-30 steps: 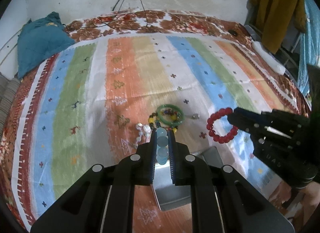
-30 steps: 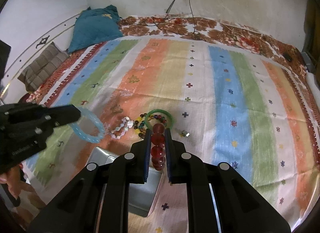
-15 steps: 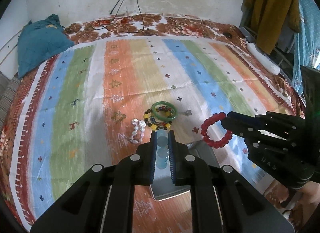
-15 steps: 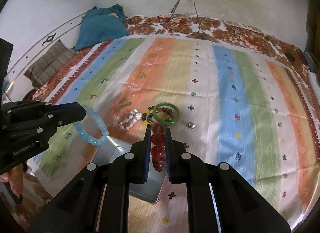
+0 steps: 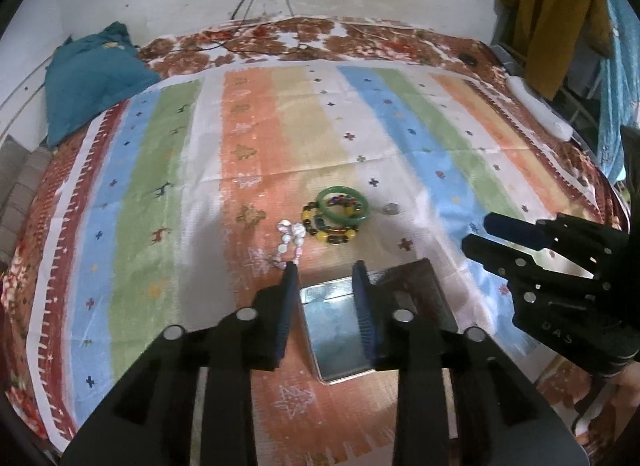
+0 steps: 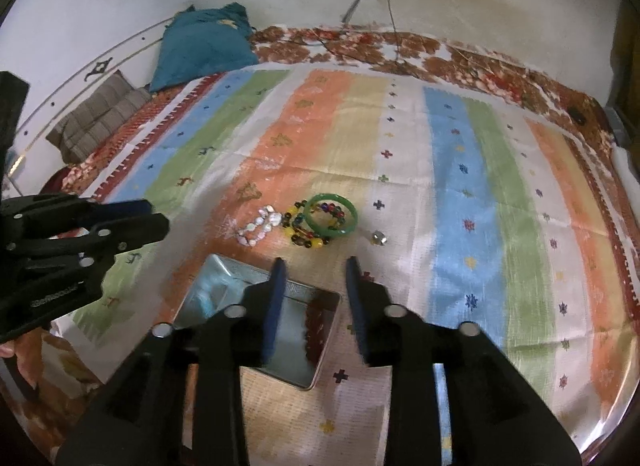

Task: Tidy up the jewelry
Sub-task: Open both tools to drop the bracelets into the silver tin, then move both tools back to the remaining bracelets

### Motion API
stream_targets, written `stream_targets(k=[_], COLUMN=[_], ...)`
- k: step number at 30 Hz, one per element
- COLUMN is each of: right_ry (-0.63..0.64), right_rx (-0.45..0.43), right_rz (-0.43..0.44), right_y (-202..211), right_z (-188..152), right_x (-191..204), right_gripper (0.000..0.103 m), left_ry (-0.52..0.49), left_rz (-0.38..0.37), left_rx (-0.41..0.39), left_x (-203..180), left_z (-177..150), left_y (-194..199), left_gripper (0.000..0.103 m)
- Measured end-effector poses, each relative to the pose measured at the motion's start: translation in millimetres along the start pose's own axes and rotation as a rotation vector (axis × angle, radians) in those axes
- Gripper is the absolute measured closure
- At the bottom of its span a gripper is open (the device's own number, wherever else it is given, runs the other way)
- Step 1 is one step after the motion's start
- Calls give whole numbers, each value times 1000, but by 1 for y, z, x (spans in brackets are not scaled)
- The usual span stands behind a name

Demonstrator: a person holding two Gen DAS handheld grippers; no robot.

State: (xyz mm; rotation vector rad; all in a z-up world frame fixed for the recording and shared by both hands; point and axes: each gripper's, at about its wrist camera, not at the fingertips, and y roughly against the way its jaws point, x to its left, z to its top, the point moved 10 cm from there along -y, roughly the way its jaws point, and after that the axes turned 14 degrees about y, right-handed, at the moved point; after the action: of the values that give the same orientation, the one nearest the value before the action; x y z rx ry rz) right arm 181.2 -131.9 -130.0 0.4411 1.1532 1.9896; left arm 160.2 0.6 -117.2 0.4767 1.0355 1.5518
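Note:
A shiny metal tin (image 5: 339, 374) (image 6: 320, 370) lies open on the striped cloth, under both grippers. A light blue bracelet (image 6: 208, 290) and a red bead bracelet (image 6: 314, 326) lie inside it. My left gripper (image 5: 325, 272) (image 6: 156, 213) is open and empty above the tin. My right gripper (image 6: 314, 264) (image 5: 476, 231) is open and empty above the tin's right side. Beyond the tin lie a green bangle (image 5: 343, 203) (image 6: 330, 215), a multicoloured bead bracelet (image 5: 328, 227) (image 6: 306, 229), a pearly white bracelet (image 5: 290, 240) (image 6: 260, 225) and a small silver ring (image 5: 391, 208) (image 6: 379, 237).
The striped cloth (image 5: 160, 193) covers a bed with a floral sheet. A teal pillow (image 5: 92, 73) lies at the far left, a grey folded cloth (image 6: 96, 121) beside it. Clothes (image 5: 548, 13) hang at the right. Cables run down the wall.
Both grippers have opened. The blue bracelet left my left gripper and the red bracelet left my right gripper; both now lie in the tin.

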Motion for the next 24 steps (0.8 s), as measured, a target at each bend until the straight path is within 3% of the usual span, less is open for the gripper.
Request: stream_targets(k=[6, 24], right_ry=[-32, -72], right_rx=[33, 108], right_rz=[-5, -39], right_y=[-7, -40], right_z=[-5, 2], right_x=[-9, -33], right_gripper=[69, 37], left_ry=[36, 45], left_rz=[20, 147], left_rx=[5, 52], left_x=[12, 41], left_z=[3, 13], left_y=[-1, -33], left_gripper=[66, 38])
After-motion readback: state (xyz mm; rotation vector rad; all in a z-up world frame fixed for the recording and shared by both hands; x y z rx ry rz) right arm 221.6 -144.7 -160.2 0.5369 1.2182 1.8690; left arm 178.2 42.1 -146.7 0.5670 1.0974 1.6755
